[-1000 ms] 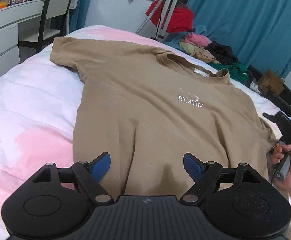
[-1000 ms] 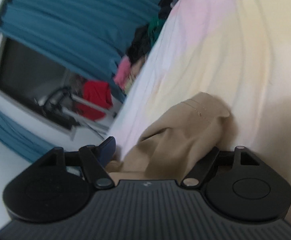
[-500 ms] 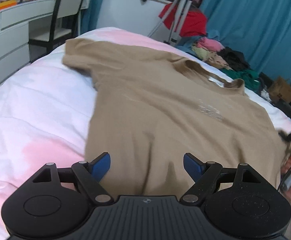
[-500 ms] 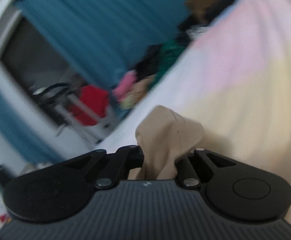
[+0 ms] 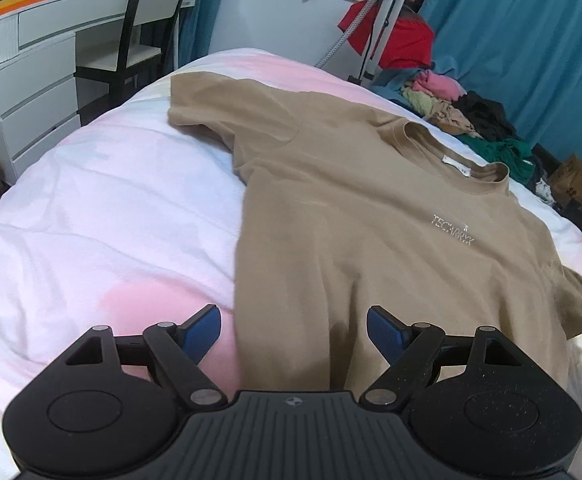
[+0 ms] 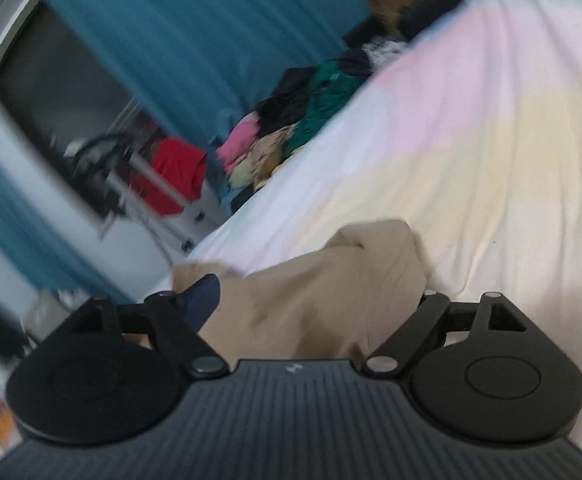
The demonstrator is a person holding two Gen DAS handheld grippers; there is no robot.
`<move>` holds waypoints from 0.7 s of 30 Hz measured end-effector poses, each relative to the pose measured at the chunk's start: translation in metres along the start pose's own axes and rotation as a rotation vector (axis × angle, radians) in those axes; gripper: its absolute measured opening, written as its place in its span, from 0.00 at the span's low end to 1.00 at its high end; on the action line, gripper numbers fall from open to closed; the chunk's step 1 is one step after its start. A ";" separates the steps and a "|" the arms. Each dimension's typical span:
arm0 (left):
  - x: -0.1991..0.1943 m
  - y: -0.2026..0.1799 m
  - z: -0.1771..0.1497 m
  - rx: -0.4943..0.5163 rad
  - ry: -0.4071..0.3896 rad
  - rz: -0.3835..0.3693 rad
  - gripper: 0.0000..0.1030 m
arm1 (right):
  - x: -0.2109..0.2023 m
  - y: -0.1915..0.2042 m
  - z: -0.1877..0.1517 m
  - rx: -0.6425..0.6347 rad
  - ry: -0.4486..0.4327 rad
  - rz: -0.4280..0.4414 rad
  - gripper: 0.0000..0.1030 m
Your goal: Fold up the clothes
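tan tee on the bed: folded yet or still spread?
Spread. The tan t-shirt lies flat on the bed, front up, collar, logo and one sleeve showing; no fold visible. Its other sleeve bunches at the right gripper.

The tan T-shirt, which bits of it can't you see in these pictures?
- Bottom hem of the tan T-shirt: left wrist view, hidden behind the left claw.
- Its near sleeve tip: cut off by that view's right edge.
- Cloth bunched in the right claw: right wrist view, blurred; the claw's right finger is hidden behind the cloth.
- Neck label: too small to read.
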State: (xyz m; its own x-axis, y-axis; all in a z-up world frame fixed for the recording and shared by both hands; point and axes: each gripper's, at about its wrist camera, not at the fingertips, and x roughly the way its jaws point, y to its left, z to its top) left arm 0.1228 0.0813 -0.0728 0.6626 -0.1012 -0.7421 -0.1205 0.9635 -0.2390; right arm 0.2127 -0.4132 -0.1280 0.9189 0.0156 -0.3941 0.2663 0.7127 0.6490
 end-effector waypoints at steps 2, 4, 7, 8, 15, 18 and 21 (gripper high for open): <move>-0.006 0.002 -0.003 0.010 0.007 -0.006 0.79 | -0.028 0.015 -0.016 -0.042 0.029 0.018 0.82; -0.012 0.004 -0.008 0.033 0.016 -0.010 0.79 | -0.055 0.031 -0.032 -0.084 0.057 0.036 0.82; -0.020 0.009 -0.017 0.051 0.030 -0.009 0.79 | -0.096 0.053 -0.055 -0.147 0.101 0.062 0.83; -0.021 0.010 -0.021 0.062 0.049 -0.005 0.78 | -0.110 0.061 -0.063 -0.168 0.115 0.071 0.82; -0.023 0.025 -0.043 0.050 0.240 0.012 0.67 | -0.149 0.069 -0.093 -0.191 0.168 0.053 0.83; -0.033 0.028 -0.049 0.062 0.276 0.038 0.62 | -0.148 0.068 -0.095 -0.193 0.176 0.060 0.83; -0.043 0.031 -0.055 0.074 0.311 0.063 0.58 | -0.145 0.067 -0.096 -0.180 0.194 0.062 0.83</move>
State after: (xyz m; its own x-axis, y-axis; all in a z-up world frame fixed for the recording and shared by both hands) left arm 0.0496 0.1017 -0.0830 0.3964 -0.1004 -0.9126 -0.0928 0.9845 -0.1486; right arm 0.0695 -0.3006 -0.0904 0.8543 0.1848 -0.4857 0.1393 0.8190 0.5566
